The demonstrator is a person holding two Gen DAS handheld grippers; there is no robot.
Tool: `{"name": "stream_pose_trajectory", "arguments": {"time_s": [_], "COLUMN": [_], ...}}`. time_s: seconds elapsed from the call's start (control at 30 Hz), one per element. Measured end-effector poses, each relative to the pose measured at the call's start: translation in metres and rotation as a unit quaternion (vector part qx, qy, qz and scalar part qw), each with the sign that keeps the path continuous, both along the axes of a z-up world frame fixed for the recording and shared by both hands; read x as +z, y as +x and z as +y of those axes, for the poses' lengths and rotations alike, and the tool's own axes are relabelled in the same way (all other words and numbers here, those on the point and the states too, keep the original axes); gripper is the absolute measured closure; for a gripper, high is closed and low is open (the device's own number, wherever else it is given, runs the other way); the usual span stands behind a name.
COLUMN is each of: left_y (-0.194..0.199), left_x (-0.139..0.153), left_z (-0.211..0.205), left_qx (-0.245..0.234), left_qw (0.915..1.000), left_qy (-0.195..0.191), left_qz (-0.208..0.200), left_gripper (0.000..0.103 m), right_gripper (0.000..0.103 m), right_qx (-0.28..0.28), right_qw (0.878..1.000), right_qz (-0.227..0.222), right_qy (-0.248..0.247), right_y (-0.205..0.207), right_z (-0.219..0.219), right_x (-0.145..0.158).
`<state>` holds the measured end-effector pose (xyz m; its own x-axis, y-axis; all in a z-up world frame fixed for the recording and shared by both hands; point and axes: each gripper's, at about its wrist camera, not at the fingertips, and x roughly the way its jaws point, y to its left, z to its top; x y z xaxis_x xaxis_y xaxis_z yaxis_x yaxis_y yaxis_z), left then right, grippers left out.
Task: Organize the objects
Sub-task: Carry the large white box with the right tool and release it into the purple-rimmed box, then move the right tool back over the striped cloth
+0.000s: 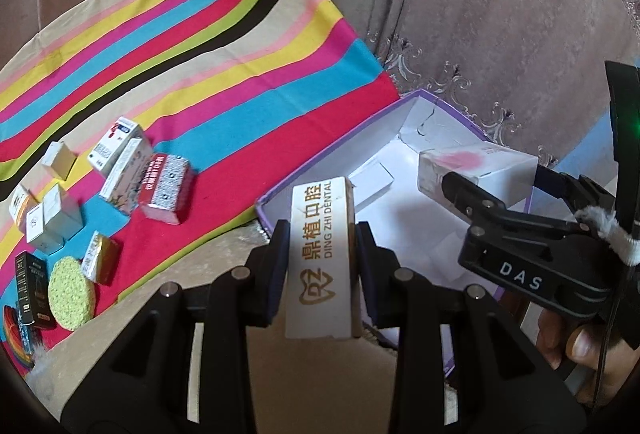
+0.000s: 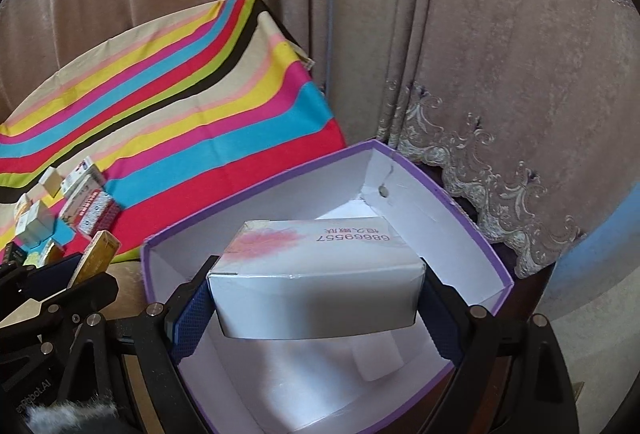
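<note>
**Both grippers loaded at the purple box**

Right gripper (image 2: pixel 316 298) clamps a white carton (image 2: pixel 320 274) above the purple box's (image 2: pixel 472 234) open interior. Left gripper (image 1: pixel 320 258) pinches a slim dental box (image 1: pixel 320 262) over its near-left rim, beside the striped cloth's (image 1: pixel 200 53) edge.

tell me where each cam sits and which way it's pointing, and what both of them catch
Left wrist: on the left gripper, looking down along its fingers at the narrow dental box it clamps; the right gripper and a hand show at right.
Right wrist: on the right gripper, looking down into the purple box, gripping the white carton; the left gripper shows at lower left.
Shared: purple box, white carton, striped cloth, curtain.
</note>
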<state>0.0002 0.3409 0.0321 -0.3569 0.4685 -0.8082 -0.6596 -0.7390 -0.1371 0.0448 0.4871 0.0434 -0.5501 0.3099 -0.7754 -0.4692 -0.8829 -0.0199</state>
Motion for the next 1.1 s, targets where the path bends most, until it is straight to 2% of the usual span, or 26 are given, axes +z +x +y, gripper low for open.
{"name": "stream_pose_trajectory", "arguments": {"time_s": [0.17,0.23,0.3,0.4,0.6,0.87,1.1], "left_y": [0.000,0.000,-0.001,-0.005,-0.005,-0.014,-0.021], "left_x": [-0.002,-0.003,-0.004,-0.003,0.000,0.006,0.011], "left_z": [0.011,0.014,0.013,0.008,-0.002,-0.043,-0.087], "left_qx": [-0.014,-0.019,-0.017,-0.005,0.010,0.059,0.122], "left_qw": [0.9998,0.9996,0.9995,0.9992,0.9988,0.9974,0.9923], "left_qy": [0.012,0.014,0.016,0.027,0.038,0.037,0.024], "left_qz": [-0.011,-0.018,-0.021,-0.029,-0.030,-0.015,0.005], "left_gripper": [0.066,0.059,0.048,0.045,0.044,0.043,0.039], "right_gripper": [0.010,0.009,0.009,0.009,0.009,0.009,0.009], "right_qx": [-0.021,-0.030,-0.034,-0.036,-0.016,0.017,0.066], "right_qw": [1.000,1.000,0.999,0.999,1.000,0.999,0.996], "right_qz": [-0.005,-0.007,-0.008,-0.004,-0.001,0.005,0.006], "right_qy": [-0.001,-0.001,-0.005,-0.011,-0.021,-0.043,-0.058], "right_y": [0.004,0.005,0.005,0.005,0.000,-0.009,-0.020], "right_z": [0.010,0.013,0.015,0.015,0.005,-0.020,-0.057], "right_x": [-0.003,-0.005,-0.006,-0.006,-0.005,-0.002,0.000]}}
